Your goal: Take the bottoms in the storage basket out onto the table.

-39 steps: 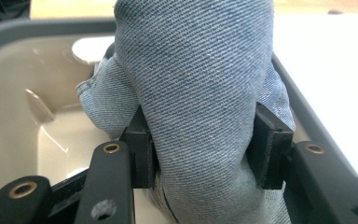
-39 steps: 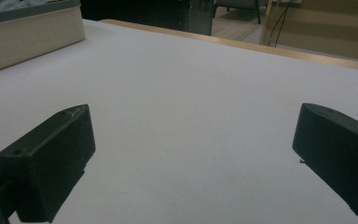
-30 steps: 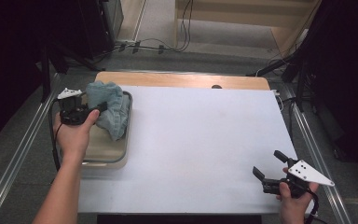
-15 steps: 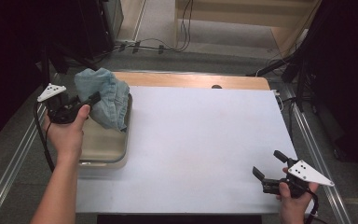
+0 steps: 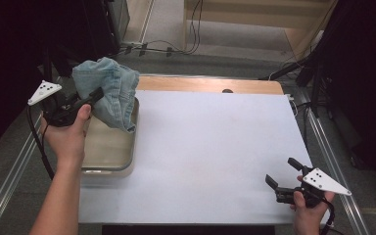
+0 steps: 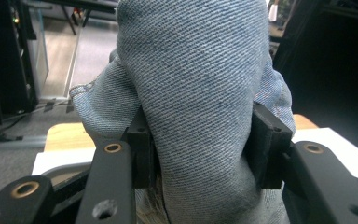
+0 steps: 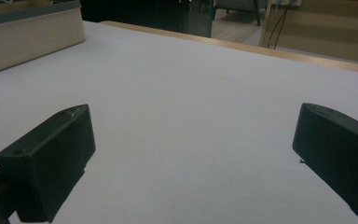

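A bunched piece of blue denim cloth (image 5: 108,90) hangs above the left end of the table, lifted over a shallow metal tray (image 5: 108,165). My left gripper (image 5: 94,95) is shut on the cloth, and its lower folds still dangle over the tray's far right corner. In the left gripper view the denim cloth (image 6: 200,93) bulges up between both pads (image 6: 142,149), which press into it from either side. My right gripper (image 5: 281,172) rests low near the table's front right corner, open, with nothing between its jaws. The right gripper (image 7: 191,158) looks across bare white tabletop.
The white tabletop (image 5: 215,142) has a strip of bare wood (image 5: 200,84) along its far edge. The tray's wall (image 7: 28,35) stands at the far left in the right gripper view. Cables lie on the floor beyond the table. Metal rails run along both sides.
The left hand has risen and drawn back to the left, lifting the denim cloth up out of the tray. The right hand and its gripper have stayed where they were.
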{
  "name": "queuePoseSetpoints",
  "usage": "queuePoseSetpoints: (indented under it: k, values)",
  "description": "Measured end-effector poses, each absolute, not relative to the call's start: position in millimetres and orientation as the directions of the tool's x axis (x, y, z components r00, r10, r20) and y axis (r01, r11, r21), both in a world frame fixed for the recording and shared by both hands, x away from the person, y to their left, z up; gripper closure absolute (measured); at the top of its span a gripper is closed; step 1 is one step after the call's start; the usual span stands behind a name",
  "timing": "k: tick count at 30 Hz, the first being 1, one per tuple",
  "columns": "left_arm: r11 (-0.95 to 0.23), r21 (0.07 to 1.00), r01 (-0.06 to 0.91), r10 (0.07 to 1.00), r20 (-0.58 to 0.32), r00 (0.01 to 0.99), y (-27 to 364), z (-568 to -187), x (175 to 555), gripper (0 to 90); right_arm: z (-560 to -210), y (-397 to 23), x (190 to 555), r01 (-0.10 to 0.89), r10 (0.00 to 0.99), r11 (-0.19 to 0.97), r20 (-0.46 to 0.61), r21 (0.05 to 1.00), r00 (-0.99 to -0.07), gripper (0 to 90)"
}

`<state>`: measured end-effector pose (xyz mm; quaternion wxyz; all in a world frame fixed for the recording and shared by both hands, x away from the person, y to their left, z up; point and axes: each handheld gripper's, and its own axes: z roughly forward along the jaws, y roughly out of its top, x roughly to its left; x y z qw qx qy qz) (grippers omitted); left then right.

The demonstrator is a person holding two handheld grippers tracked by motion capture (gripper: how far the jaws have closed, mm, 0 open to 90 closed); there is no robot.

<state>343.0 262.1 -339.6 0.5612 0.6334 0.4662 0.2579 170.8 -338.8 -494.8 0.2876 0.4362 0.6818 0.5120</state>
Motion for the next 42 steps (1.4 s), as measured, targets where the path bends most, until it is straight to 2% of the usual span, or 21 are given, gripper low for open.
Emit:
queuePoseSetpoints:
  k: [17,42]
  values:
    - [0.077,0.964,0.254,0.831,-0.203,0.518,236,-320,333,50.4,-495,-340,171,0.299,0.891,0.093,0.055,0.950,-0.451,0.0]
    - [0.058,0.968,0.243,0.754,-0.202,0.625,184,-319,327,50.2,-495,-342,171,0.297,0.891,0.090,0.057,0.951,-0.451,0.0]
